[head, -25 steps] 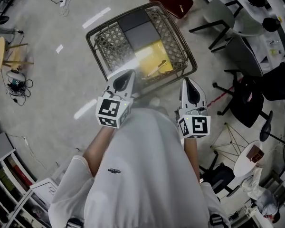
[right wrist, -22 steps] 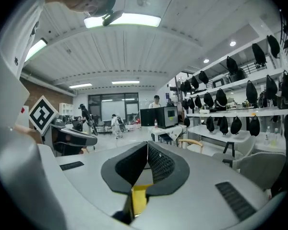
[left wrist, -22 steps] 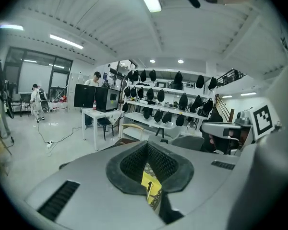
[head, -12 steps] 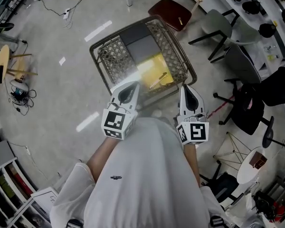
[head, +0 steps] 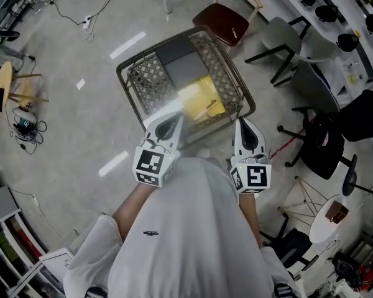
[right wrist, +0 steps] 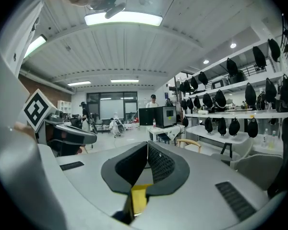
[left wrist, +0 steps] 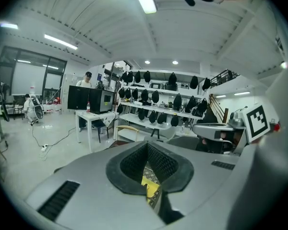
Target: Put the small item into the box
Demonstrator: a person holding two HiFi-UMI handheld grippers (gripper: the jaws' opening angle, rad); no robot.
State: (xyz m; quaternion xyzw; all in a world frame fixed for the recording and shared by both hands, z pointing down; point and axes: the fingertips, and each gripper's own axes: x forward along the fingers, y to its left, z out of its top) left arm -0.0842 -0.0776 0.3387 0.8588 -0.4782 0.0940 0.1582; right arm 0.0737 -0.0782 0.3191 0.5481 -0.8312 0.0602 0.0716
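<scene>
A wire-mesh basket [head: 143,79] stands on the floor ahead of me. It holds grey boxes [head: 185,64] and a yellow box [head: 202,98] at its near end. A thin dark item [head: 207,106] lies across the yellow box; what it is I cannot tell. My left gripper [head: 168,125] and right gripper [head: 247,129] are held close to my chest, just short of the basket's near rim. Both are shut with nothing in them. The left gripper [left wrist: 147,145] and right gripper [right wrist: 148,143] show pads that meet, with yellow showing below them.
A dark red chair [head: 221,22] stands beyond the basket, with grey chairs [head: 287,39] and a black office chair [head: 326,138] to the right. Cables [head: 23,124] lie on the floor at the left. Shelves of black bags [left wrist: 158,99] and a desk with monitors [left wrist: 86,99] line the far wall.
The head view has shifted a little, so the basket sits slightly differently in the picture. Both grippers stay shut near my chest; nothing was taken or let go.
</scene>
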